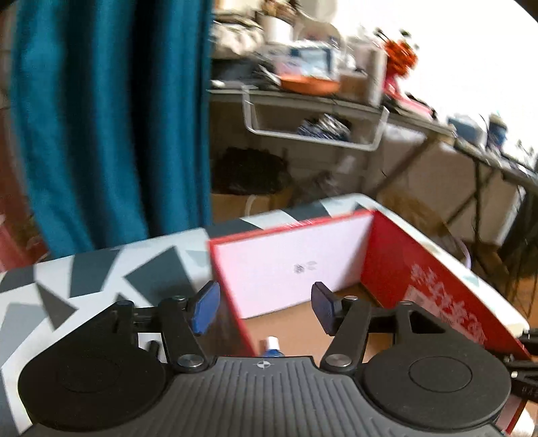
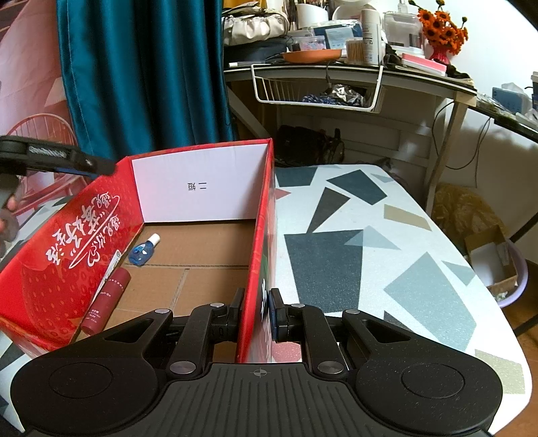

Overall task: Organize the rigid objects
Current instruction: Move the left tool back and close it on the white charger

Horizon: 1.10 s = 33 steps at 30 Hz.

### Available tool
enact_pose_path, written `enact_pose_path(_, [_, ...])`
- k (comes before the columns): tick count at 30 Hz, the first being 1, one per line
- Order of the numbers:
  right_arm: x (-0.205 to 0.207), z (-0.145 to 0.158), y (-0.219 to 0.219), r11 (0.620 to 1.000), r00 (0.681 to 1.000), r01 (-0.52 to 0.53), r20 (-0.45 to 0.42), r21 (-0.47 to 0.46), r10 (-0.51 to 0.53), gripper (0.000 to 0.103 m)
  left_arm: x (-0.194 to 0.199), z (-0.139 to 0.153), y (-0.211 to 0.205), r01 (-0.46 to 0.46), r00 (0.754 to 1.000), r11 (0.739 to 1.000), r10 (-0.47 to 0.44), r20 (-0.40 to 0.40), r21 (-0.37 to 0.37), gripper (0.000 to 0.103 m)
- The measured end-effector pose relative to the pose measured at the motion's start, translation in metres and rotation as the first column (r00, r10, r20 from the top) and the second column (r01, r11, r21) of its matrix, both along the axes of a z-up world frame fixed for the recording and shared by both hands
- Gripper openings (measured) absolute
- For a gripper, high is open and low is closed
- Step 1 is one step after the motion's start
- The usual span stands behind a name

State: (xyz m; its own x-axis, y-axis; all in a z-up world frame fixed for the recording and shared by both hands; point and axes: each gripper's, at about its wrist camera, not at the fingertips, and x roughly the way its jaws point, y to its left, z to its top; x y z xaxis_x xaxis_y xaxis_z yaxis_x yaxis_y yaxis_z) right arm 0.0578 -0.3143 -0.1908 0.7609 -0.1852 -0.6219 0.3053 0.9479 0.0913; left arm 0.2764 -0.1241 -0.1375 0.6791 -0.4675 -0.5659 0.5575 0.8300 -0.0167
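Left wrist view: my left gripper (image 1: 265, 307) hangs with its blue pads (image 1: 204, 308) spread about halfway, nothing pressed between them. They straddle the near red wall of the cardboard box (image 1: 296, 265), one pad outside it over the table (image 1: 101, 269), the other over the brown floor of the box. Just under the gripper body, the white cap and blue top of a small blue bottle (image 1: 271, 348) peek out on the box floor. Beyond the box, everything is smeared by blur: a teal curtain (image 1: 107, 117), a white wire basket (image 1: 316, 117) under a cluttered desk.

In the right wrist view my right gripper (image 2: 256, 311) is clamped tight on the box's right-hand wall (image 2: 259, 235), one pad inside, one outside against the printed red face. The box (image 2: 188, 188) stands open-topped on the terrazzo-patterned table (image 2: 370, 235). Inside it, near the left wall, lies the small blue bottle (image 2: 143, 251) on its side, and closer to me a dark red tube (image 2: 107, 301) lies along that wall. Over the box's far left corner the black frame of my left gripper (image 2: 50, 154) reaches in. Behind stand the teal curtain (image 2: 141, 74) and the desk with orange flowers (image 2: 442, 28).
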Motion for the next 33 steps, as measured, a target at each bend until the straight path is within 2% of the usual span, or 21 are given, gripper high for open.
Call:
enact_pose_path(2, [0.0,0.0,0.0,1.0,1.0,0.0,0.0,0.0,0.0,0.013,-0.006,0.004,0.012,-0.016,1.0,1.0,0.016,0.001,-0.02,0.063])
enact_pose_path(5, [0.0,0.0,0.0,1.0,1.0,0.0,0.0,0.0,0.0,0.013,-0.018,0.004,0.032,-0.043,0.999,0.999,0.043,0.008,-0.006,0.063])
enact_pose_path(10, [0.0,0.0,0.0,1.0,1.0,0.0,0.001,0.0,0.0,0.013,-0.031,-0.007,0.078,-0.123,0.991,0.992,0.123,-0.043,0.007,0.063])
enact_pose_path(14, [0.0,0.0,0.0,1.0,1.0,0.001,0.002,0.001,-0.001,0.013,-0.04,-0.021,0.116,-0.211,0.973,0.977,0.211,-0.092,0.015,0.063])
enact_pose_path(20, [0.0,0.0,0.0,1.0,1.0,0.001,0.002,0.001,-0.001,0.013,-0.054,-0.049,0.158,-0.32,0.93,0.947,0.317,-0.184,0.015,0.063])
enact_pose_path(22, [0.0,0.0,0.0,1.0,1.0,0.001,0.002,0.001,-0.001,0.013,-0.06,-0.057,0.164,-0.335,0.921,0.942,0.331,-0.205,0.016,0.062])
enact_pose_path(25, [0.0,0.0,0.0,1.0,1.0,0.001,0.002,0.001,-0.001,0.013,-0.068,-0.067,0.166,-0.347,0.915,0.938,0.343,-0.212,0.018,0.053])
enact_pose_path(27, [0.0,0.0,0.0,1.0,1.0,0.0,0.002,0.0,0.0,0.013,-0.071,-0.072,0.166,-0.348,0.912,0.937,0.342,-0.225,0.014,0.053])
enact_pose_path(30, [-0.001,0.0,0.0,1.0,1.0,0.0,0.003,0.002,0.0,0.013,-0.076,-0.079,0.163,-0.335,0.918,0.942,0.33,-0.219,0.015,0.053])
enact_pose_path(33, [-0.001,0.0,0.0,1.0,1.0,-0.001,0.002,0.001,0.001,0.013,-0.076,-0.085,0.157,-0.321,0.923,0.945,0.325,-0.204,0.052,0.053])
